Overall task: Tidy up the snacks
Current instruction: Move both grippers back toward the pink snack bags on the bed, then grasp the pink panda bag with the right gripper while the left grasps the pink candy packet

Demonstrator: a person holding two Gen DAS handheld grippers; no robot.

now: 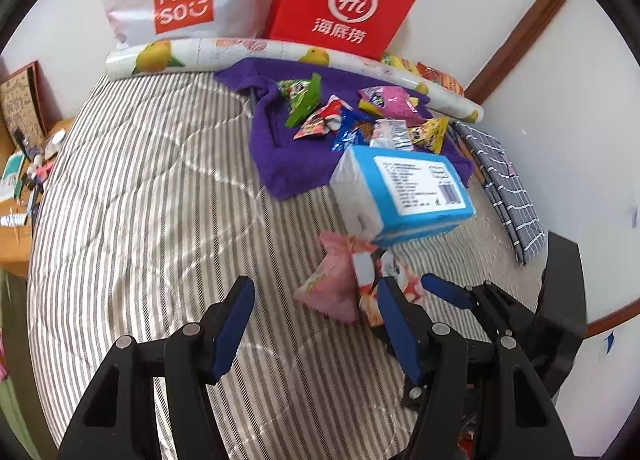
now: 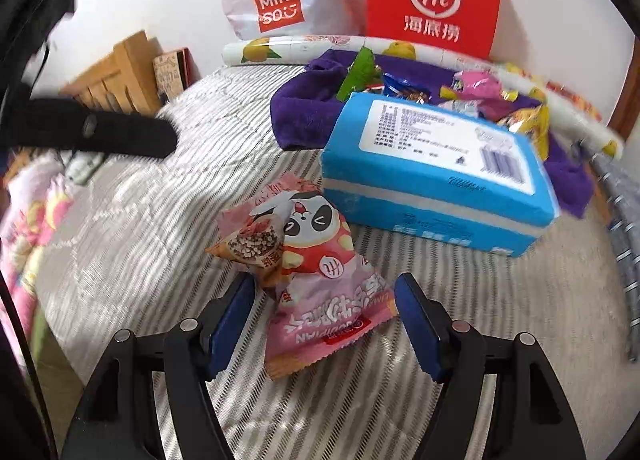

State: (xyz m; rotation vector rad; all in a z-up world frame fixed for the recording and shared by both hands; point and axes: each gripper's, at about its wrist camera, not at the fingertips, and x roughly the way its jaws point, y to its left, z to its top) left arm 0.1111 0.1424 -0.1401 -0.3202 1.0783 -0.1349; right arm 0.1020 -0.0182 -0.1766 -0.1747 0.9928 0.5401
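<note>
Right gripper [image 2: 324, 320] unclenched, straddling pink panda snack packet [image 2: 316, 284] on striped quilt [image 2: 140, 220], just before blue tissue pack [image 2: 436, 172]. Pinch packet midbody, avoid quilt fabric. Left gripper [image 1: 316, 324] released, empty.

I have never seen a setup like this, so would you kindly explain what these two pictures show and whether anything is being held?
A person holds a two-finger gripper in each hand, and each carries a fisheye camera looking along its fingers. The left gripper is open over bare striped bedding. The right gripper is open too, its fingers on either side of a pink snack packet without pressing it, so nothing is held. Behind the packet lies a blue tissue pack, then more snacks on a purple towel.
</note>
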